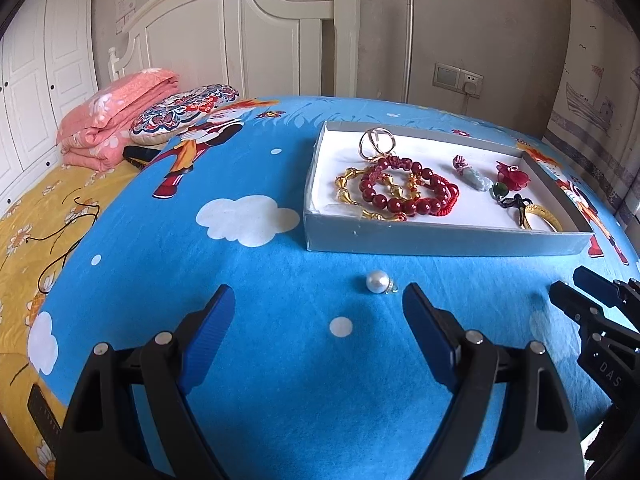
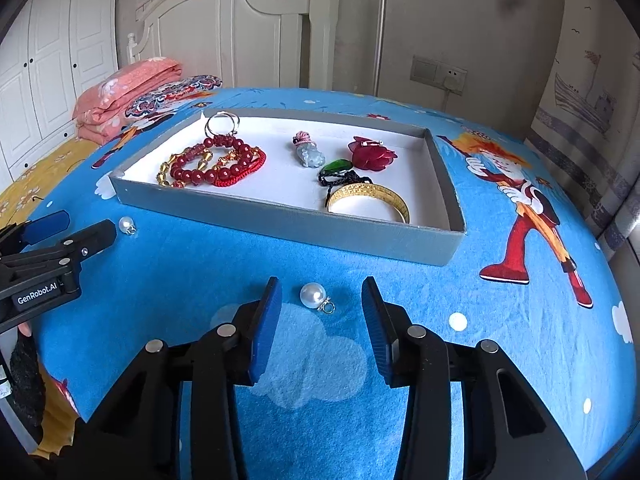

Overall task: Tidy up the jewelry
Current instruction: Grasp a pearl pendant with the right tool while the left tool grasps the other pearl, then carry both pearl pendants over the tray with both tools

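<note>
Both grippers hover over the bed's blue cartoon sheet (image 2: 520, 320) with fingers spread and nothing held. A pearl earring (image 2: 316, 296) lies between the right gripper (image 2: 320, 312) fingers, and a second pearl earring (image 1: 378, 282) sits just ahead of the left gripper (image 1: 318, 308), nearer its right finger. Beyond the fingertips, the grey tray (image 2: 280, 226) holds a red bead bracelet (image 2: 224, 160) and gold bangle (image 2: 370, 202).

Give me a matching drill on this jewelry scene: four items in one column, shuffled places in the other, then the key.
Items:
1. pearl pendant
2. gold bangle
3. red bead bracelet
4. jade pendant

Places:
A. middle of the box
B. box's left part
C. on the bedsheet, between the right gripper's open fingers
D. against the box's near wall

Pairs: 1-C, 2-D, 3-B, 4-A
</note>
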{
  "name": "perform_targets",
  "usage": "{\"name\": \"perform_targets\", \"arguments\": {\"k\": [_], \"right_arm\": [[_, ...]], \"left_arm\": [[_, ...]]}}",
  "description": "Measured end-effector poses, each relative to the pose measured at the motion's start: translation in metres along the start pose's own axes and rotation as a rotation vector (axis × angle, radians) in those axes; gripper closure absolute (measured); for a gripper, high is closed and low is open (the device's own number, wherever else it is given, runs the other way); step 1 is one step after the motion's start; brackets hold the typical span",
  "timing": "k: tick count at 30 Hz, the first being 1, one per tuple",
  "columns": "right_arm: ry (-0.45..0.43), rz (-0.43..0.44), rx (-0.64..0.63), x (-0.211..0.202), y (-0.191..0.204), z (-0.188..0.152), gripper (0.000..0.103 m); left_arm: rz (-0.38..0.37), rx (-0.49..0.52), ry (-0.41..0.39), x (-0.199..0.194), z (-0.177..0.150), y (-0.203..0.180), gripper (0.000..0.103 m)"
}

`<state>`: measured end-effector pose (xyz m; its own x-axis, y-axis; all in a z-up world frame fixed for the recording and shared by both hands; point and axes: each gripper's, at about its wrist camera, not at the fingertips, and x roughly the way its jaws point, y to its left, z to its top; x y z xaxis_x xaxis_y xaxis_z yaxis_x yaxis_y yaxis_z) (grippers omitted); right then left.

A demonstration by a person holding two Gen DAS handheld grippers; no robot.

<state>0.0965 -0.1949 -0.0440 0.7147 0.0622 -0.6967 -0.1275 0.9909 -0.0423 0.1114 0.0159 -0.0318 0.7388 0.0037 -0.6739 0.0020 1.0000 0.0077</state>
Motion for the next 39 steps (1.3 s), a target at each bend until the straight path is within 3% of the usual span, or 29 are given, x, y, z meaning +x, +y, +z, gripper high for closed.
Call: {"name": "perform_targets", "arguments": {"k": [3, 8, 13, 19, 21, 39], "right_arm": [[0.002, 0.007, -0.004, 0.0, 0.0, 0.002, 0.069], [-0.007, 0.033, -0.032, -0.001, 0.004, 0.0, 0.09], [-0.018, 0.034, -0.032, -0.003, 0.004, -0.002, 0.09], [-0.036, 0.039, -0.022, -0.006, 0.005, -0.007, 0.09], [-0.043, 0.04, -0.018, -0.006, 0.005, -0.009, 0.09], [-0.126, 0.051, 0.048, -0.019, 0.006, -0.029, 0.09]], "left_arm": [[-0.011, -0.002, 0.014, 0.004, 0.001, -0.003, 0.02], [-0.03, -0.011, 0.053, 0.015, 0.009, -0.008, 0.02], [-0.034, -0.009, 0.079, 0.024, 0.015, -0.013, 0.034], [0.0, 0.013, 0.063, 0.027, 0.015, -0.02, 0.064], [-0.004, 0.031, 0.046, 0.025, 0.013, -0.021, 0.084], [0.003, 0.064, -0.101, -0.014, -0.035, -0.034, 0.084]]}}
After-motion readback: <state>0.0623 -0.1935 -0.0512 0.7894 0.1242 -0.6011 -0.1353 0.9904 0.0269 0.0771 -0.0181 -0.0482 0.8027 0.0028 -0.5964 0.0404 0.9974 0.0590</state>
